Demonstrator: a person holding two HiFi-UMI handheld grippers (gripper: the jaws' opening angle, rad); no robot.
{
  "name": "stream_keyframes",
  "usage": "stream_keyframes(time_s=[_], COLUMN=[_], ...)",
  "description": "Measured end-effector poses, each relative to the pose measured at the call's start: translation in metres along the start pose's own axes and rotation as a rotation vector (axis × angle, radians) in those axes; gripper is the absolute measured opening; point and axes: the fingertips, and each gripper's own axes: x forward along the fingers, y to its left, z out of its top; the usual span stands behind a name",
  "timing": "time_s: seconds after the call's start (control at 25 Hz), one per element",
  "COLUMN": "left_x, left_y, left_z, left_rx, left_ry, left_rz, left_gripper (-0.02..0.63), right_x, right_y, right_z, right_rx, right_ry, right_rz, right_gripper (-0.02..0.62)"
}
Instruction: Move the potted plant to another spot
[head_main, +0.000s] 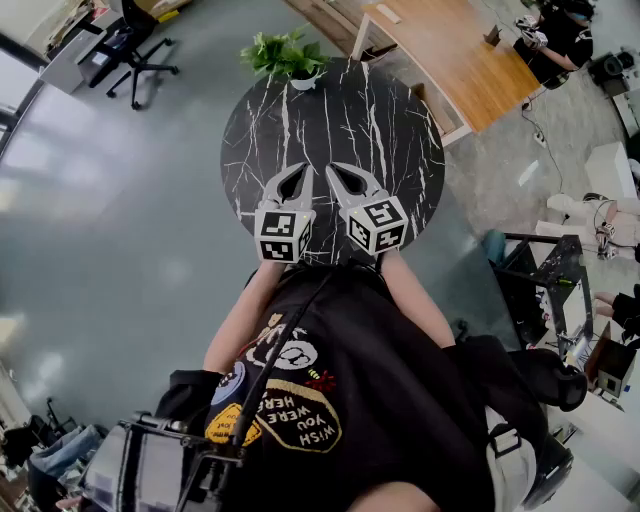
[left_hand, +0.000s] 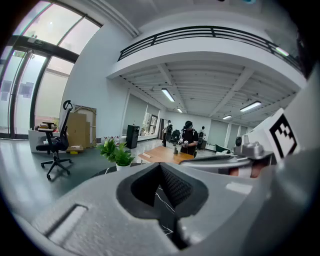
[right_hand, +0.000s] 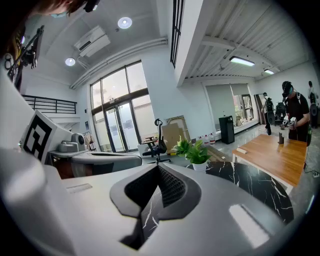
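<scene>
The potted plant (head_main: 288, 58), green leaves in a white pot, stands at the round black table's (head_main: 400, 140) far edge, with a wooden table (head_main: 470, 60) and an office chair (head_main: 135, 45) beyond. The left gripper (head_main: 303, 168) and right gripper (head_main: 331, 170) hang over the near edge, jaws together and empty.

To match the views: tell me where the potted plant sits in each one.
Head view: potted plant at top centre, on the black table's far edge.
Left gripper view: left of centre, above the jaws.
Right gripper view: right of centre.
Shared landmark: the wooden table, right of the plant.
</scene>
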Motion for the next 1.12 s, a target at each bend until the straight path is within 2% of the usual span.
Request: stream_keyframes(time_s=[0.72,1.12], left_x=[0.009,0.031], left_y=[0.011,0.035], left_z=[-0.014,-0.033], left_rx=[-0.036,-0.077], left_ry=[0.022,0.067], left_rz=[0.02,0.072], left_gripper=[0.002,0.002], right_x=[0.01,0.037], right_y=[-0.009,-0.021], right_z=[-0.009,-0.037], right_rx=[0.024,0.041], right_ry=[0.008,0.091], right_rz=[-0.001,0.034], right_gripper=[0.002,0.002])
